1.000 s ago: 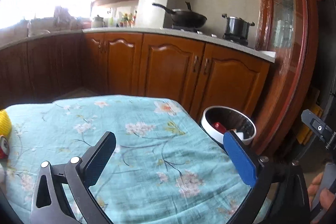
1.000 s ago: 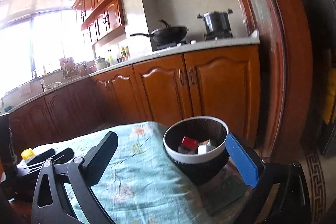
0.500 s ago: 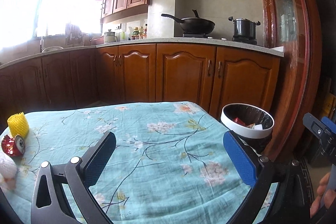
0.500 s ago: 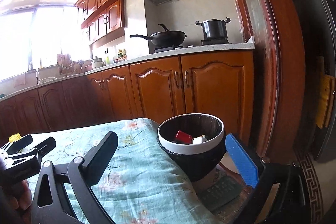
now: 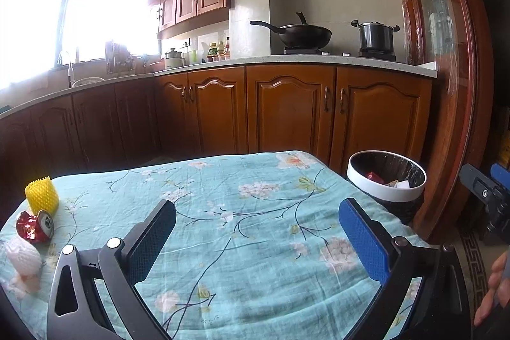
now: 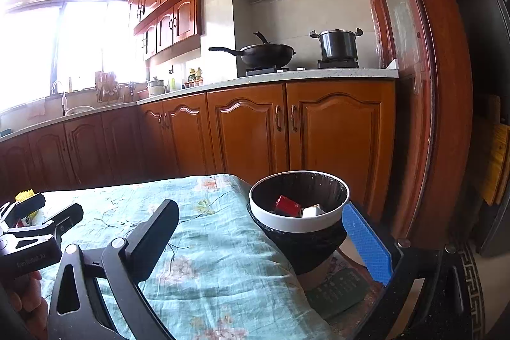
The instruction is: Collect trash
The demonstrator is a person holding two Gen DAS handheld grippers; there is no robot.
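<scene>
A white-rimmed trash bin (image 5: 385,193) with a black liner stands off the table's right end; it also shows in the right wrist view (image 6: 298,222) and holds a red item (image 6: 287,205) and white scraps. On the table's left end lie a crushed red can (image 5: 33,227), a yellow foam net (image 5: 41,196) and a white foam net (image 5: 24,257). My left gripper (image 5: 256,241) is open and empty above the floral tablecloth (image 5: 242,212). My right gripper (image 6: 259,241) is open and empty, near the bin. The left gripper also shows in the right wrist view (image 6: 35,228).
Wooden kitchen cabinets (image 5: 287,110) run behind the table, with a wok (image 5: 299,34) and a pot (image 5: 376,35) on the stove. A wooden door frame (image 5: 459,85) stands right of the bin. A dark object (image 6: 338,292) lies under the bin.
Both cameras have tilted up and drawn back. The left view now takes in the can and foam nets at the table's left end. Both grippers stay open.
</scene>
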